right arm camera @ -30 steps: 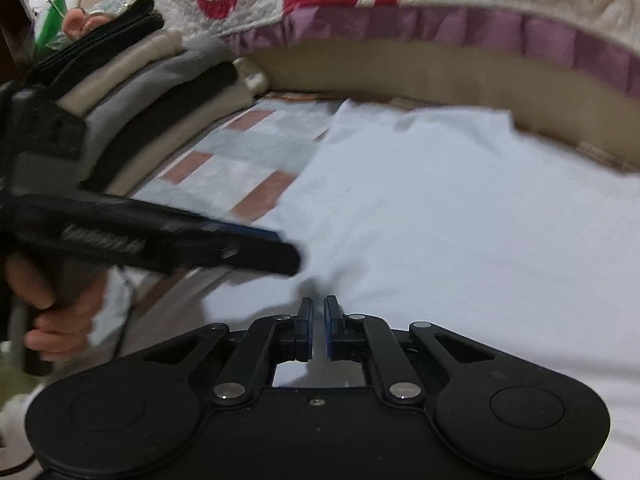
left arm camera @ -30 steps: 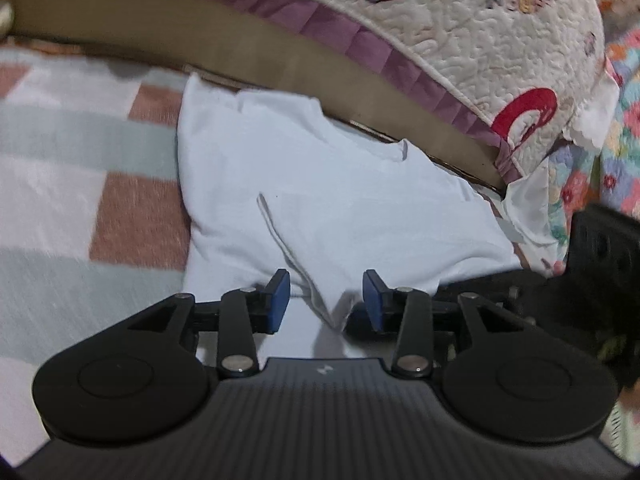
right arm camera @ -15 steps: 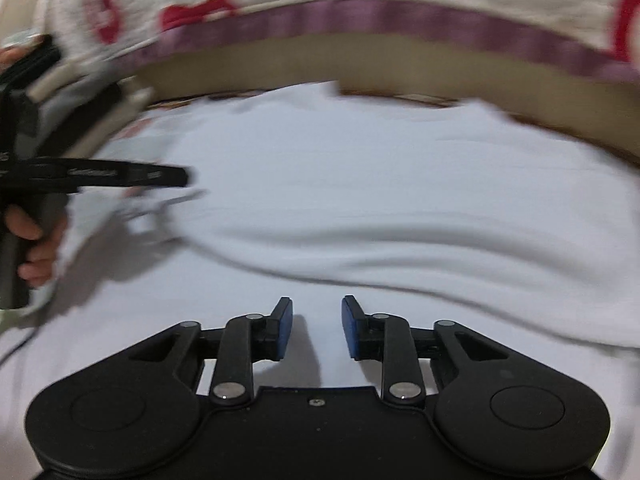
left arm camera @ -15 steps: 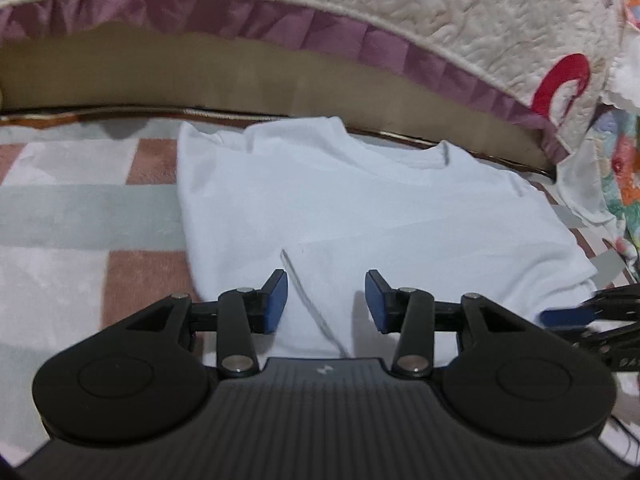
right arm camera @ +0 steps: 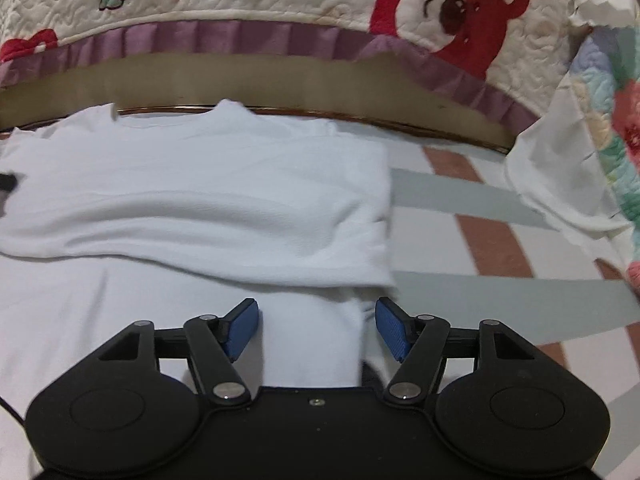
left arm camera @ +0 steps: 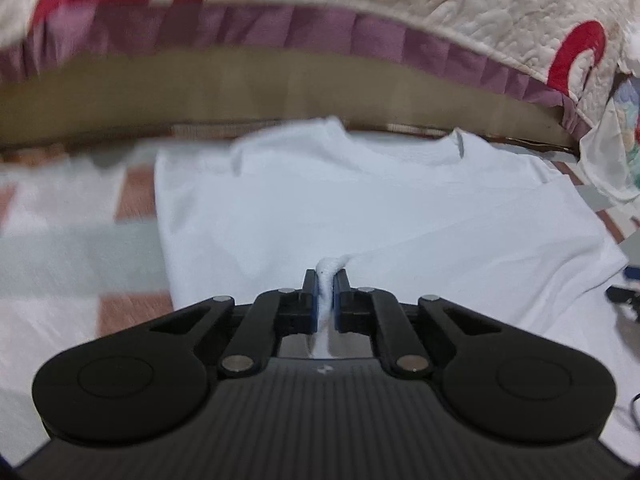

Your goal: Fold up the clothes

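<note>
A white T-shirt (left arm camera: 360, 208) lies on a checked blanket, collar toward the far sofa edge, with both sides folded inward. My left gripper (left arm camera: 327, 286) is shut on a pinched ridge of the shirt's cloth near its lower left part. In the right wrist view the same white T-shirt (right arm camera: 200, 200) spreads ahead, a folded layer lying across it. My right gripper (right arm camera: 316, 326) is open, its blue pads (right arm camera: 240, 326) standing either side of the shirt's lower right edge, with cloth between them.
The checked pink, grey and white blanket (right arm camera: 500, 280) covers the surface. A quilted cover with red bears and a purple frill (right arm camera: 280, 36) hangs behind. A floral quilt (right arm camera: 612, 120) lies at the right. The other gripper's tip (left arm camera: 628, 292) shows at the right edge.
My left gripper has closed on a fold of the shirt. My right gripper has opened wider and shifted right to the shirt's lower right edge.
</note>
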The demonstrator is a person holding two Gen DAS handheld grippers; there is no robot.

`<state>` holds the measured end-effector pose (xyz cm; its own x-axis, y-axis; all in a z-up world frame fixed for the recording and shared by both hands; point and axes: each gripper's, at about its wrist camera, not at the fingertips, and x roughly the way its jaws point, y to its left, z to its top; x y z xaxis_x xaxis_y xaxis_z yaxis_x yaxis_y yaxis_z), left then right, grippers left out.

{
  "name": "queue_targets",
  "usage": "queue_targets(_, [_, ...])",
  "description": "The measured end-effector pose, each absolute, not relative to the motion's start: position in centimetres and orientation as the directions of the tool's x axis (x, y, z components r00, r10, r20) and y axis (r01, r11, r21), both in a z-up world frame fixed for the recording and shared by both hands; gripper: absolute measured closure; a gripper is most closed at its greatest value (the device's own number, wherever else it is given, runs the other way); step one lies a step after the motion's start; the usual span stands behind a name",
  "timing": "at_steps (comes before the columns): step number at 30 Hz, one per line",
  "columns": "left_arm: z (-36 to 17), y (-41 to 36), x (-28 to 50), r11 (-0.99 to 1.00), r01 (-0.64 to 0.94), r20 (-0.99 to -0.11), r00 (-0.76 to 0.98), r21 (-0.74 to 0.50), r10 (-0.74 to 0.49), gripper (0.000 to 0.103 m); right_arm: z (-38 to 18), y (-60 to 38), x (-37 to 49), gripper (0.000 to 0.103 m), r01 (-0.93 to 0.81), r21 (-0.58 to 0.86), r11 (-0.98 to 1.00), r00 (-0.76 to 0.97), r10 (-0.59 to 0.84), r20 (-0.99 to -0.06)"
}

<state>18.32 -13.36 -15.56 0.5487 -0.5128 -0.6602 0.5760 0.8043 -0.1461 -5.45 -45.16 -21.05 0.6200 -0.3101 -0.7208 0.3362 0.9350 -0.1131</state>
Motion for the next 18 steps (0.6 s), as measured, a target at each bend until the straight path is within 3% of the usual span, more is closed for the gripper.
queue_targets(5, [-12.2,-13.8,17.9,0.827,0.559,-0.576,0.657,-0.06,-0.487,0.097,-21.0,-47.0,-5.1,0.034,0.366,-0.105,0.925,0.627,-0.328,-0.707])
queue_targets(10, [-13.6,-14.6,19.4,0.85,0.525,-0.617,0.658,-0.034,-0.431,0.092,-21.1,-48.2,-5.4,0.035,0.382,-0.074,0.921,0.644,-0.323,-0.694])
queue_targets(13, [-14.7,-14.8,18.7,0.865,0.502,-0.615,0.689,0.024,-0.383,0.088,-21.1,-48.5,-5.7,0.055,0.386,-0.063,0.92,0.656,-0.322,-0.683])
queue_targets(14, [-15.0,-15.0,18.3,0.861,0.507,-0.616,0.691,0.039,-0.379,0.088,-21.1,-48.5,-5.8,0.07,0.387,-0.059,0.92,0.66,-0.321,-0.679])
queue_targets(16, [-15.0,-15.7,16.6,0.801,0.597,-0.625,0.64,0.037,-0.448,0.082,-21.1,-48.7,-6.0,0.078,0.39,-0.052,0.92,0.668,-0.321,-0.672])
queue_targets(18, [-15.2,-16.5,15.0,0.734,0.678,-0.639,0.58,0.035,-0.505,0.08,-21.1,-48.9,-6.3,0.093,0.392,-0.045,0.919,0.676,-0.32,-0.664])
